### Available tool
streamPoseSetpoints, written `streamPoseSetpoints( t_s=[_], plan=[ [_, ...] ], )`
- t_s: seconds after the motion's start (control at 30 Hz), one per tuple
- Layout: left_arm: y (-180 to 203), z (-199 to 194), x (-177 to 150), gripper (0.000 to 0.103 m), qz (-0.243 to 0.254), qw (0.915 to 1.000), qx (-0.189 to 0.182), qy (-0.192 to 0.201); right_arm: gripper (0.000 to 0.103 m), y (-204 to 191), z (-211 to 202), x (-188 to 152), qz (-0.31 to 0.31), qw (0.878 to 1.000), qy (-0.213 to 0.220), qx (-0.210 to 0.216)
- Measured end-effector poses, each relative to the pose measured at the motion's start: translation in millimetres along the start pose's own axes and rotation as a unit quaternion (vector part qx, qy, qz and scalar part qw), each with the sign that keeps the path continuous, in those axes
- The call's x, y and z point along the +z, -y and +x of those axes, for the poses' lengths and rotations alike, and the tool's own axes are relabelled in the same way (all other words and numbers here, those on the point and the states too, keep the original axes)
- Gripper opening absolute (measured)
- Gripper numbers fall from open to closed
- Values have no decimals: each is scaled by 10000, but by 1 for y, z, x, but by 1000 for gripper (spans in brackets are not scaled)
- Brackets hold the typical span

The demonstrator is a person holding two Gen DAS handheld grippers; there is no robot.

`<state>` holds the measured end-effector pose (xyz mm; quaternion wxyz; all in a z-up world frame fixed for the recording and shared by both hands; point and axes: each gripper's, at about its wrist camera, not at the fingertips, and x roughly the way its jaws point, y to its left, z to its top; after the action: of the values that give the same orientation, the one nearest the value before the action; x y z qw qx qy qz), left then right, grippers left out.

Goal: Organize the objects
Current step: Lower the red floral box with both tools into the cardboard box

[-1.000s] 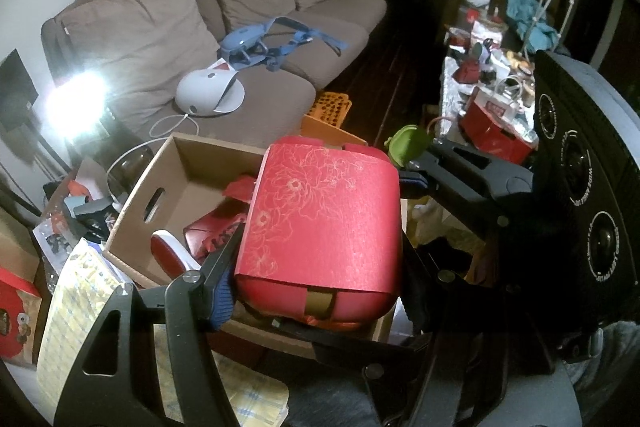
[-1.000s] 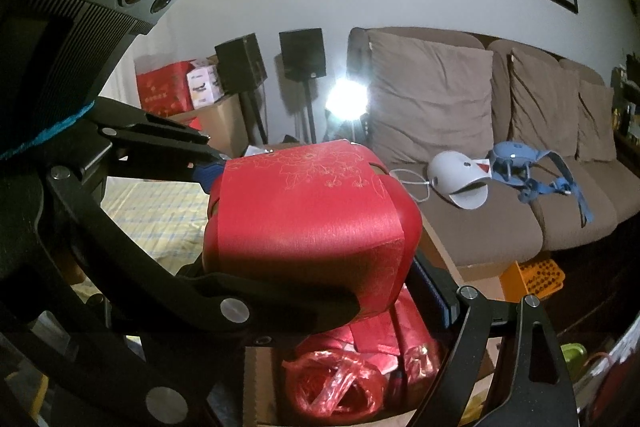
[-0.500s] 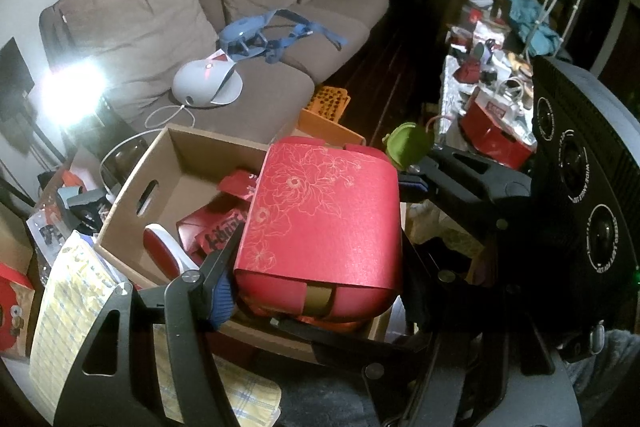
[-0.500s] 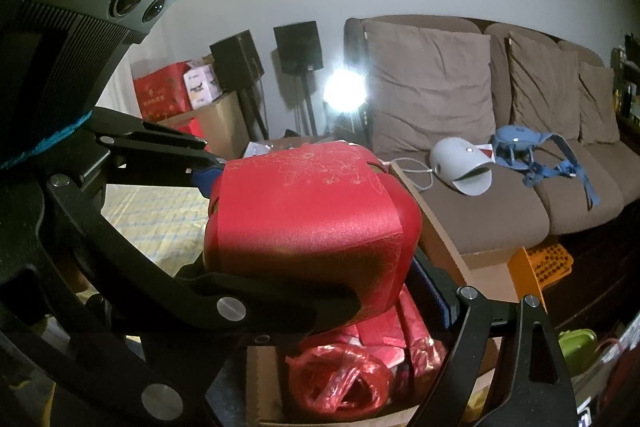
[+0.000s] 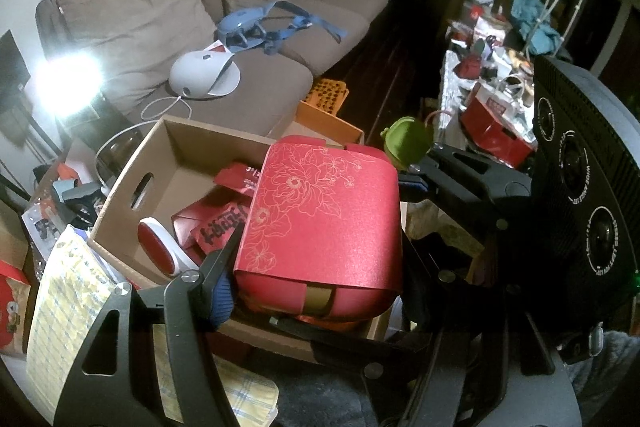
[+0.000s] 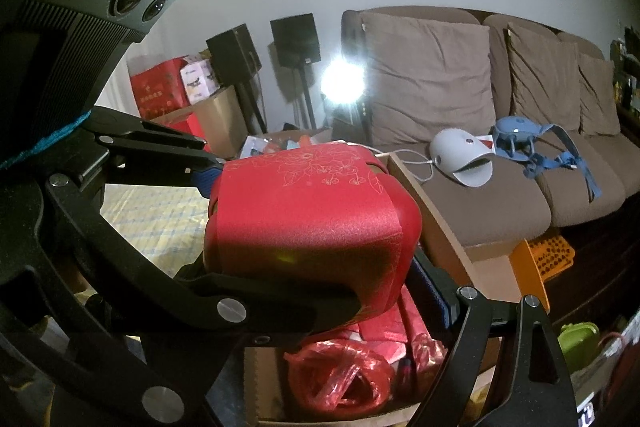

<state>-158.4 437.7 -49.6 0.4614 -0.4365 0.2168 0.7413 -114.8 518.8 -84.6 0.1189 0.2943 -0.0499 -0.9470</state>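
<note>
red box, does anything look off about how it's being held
Yes: both grippers clamp the one red box from opposite sides, above the cardboard box. No visible dents or tears.

box [image 5: 320, 219]: its underside and far side are hidden, and it covers part of the carton [image 5: 160, 155]
left gripper [image 5: 316, 267]: the right finger is hidden behind the box
red bag [image 6: 340, 375]: probably plastic, partly under the box
table clutter [image 5: 492, 67]: too dark and small to tell
</note>
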Motion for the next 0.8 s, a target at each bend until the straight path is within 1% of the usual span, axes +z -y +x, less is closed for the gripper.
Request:
streamPoseSetpoints(
  t_s=[0.2, 0.43, 0.8],
  plan=[
    [0, 8, 3, 64, -21, 10000, -77, -49, 88, 5, 2, -1, 87, 9999, -73, -25],
    [-3, 24, 4, 64, -115, 9995, -191, -209, 88, 13, 13, -7, 232, 9994, -263, 3],
    [-8, 39, 5, 64, -142, 9989, -305, -323, 88, 20, 20, -14, 316, 9987, -400, -35]
  ],
)
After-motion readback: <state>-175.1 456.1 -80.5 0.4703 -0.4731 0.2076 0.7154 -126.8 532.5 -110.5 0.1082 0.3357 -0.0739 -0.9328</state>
